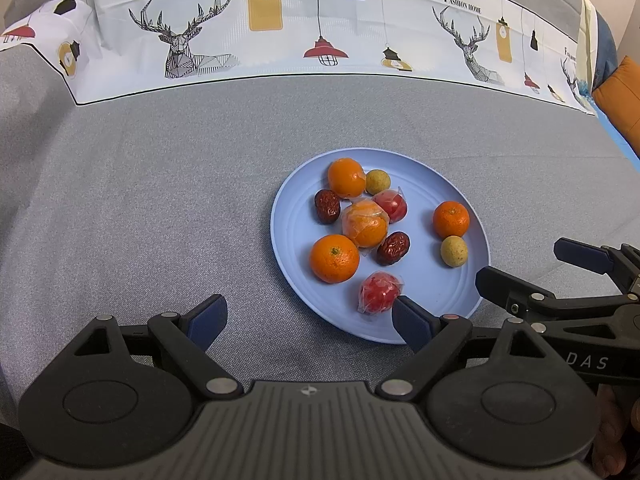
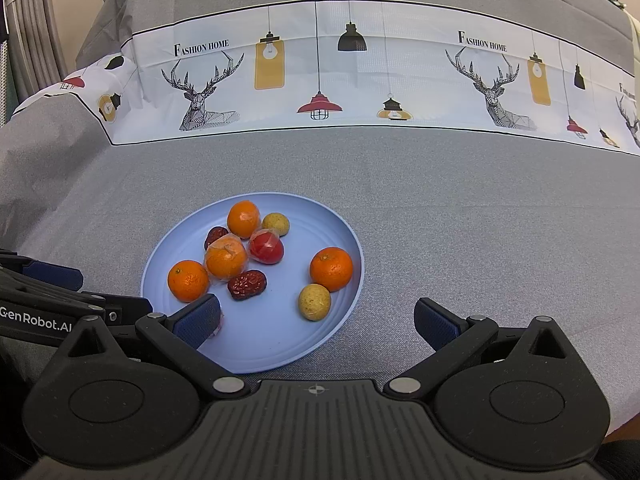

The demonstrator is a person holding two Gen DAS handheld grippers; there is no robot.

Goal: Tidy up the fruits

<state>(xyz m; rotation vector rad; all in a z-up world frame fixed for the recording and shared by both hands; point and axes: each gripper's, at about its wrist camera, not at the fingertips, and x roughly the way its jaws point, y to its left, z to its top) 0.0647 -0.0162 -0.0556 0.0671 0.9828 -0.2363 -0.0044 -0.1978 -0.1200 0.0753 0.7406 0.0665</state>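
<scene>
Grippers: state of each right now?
Left gripper: open, empty, at the near rim of the blue plate.
Right gripper: open, empty, over the plate's near edge.

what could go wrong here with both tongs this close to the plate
1. The wrapped red fruit lies right at the left tongs' open fingertip; its loose film may slip or tear instead of giving a firm grip.
2. The round oranges and the yellow fruit sit loose on the smooth blue plate; a nudge might roll them off.
3. The right tongs hover beside the left, so they may collide.
</scene>
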